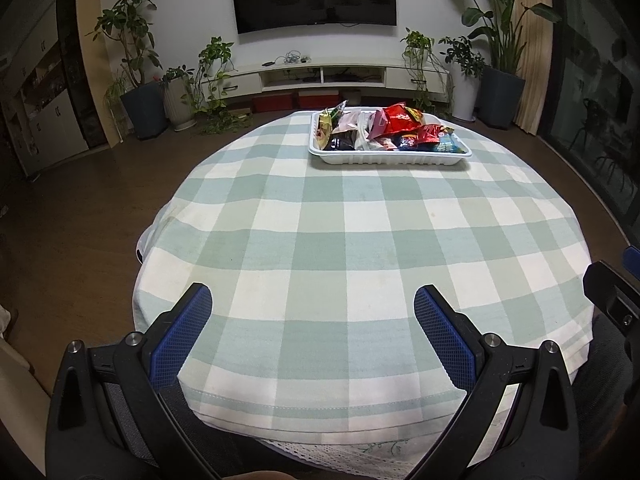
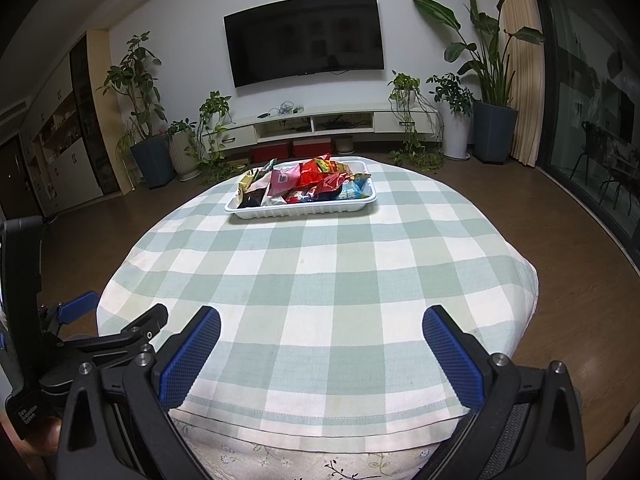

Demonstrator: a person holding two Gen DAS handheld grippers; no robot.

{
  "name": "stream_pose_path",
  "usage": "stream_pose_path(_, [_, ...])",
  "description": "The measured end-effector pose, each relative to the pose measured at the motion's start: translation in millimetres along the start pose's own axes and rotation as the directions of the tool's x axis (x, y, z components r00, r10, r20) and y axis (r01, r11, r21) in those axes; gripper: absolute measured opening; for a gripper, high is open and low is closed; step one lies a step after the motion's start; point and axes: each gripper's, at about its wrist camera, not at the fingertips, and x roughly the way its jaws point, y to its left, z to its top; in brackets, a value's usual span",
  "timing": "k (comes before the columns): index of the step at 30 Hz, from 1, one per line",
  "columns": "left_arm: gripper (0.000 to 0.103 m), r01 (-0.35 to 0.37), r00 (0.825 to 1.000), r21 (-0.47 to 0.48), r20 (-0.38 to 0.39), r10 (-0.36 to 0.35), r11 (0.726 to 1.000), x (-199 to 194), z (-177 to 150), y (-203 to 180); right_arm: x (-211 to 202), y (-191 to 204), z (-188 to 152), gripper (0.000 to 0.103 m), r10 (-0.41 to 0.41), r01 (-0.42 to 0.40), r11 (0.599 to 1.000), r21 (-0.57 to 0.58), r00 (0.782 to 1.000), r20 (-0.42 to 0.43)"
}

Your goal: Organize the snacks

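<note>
You held both hand-held grippers, left [image 1: 312, 312] and right [image 2: 320, 332], released and empty at the bench's [image 1: 360, 240] near edge, since the snacks [image 1: 394, 128] already filled the tray [image 1: 388, 158].

Home living rm: wall TV [image 2: 303, 38], low media unit [image 2: 316, 124], potted plants [image 2: 140, 92], checked tablecloth [image 2: 320, 280].

I hold my left gripper [image 1: 312, 306] low and level, its blue pads [image 1: 182, 338] spread wide with nothing between them. My right gripper [image 2: 320, 328] sits just beside it, jaws equally wide and empty, both pointing forward, neither touching anything.
</note>
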Motion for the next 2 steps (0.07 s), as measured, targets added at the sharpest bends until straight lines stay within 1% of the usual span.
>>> stream_pose_path(2, [0.103,-0.010,1.000,0.006,0.001,0.010,1.000,-0.2,1.2,-0.9,-1.3,0.7,-2.9,0.103,0.002,-0.002,1.000,0.001,1.000,-0.003])
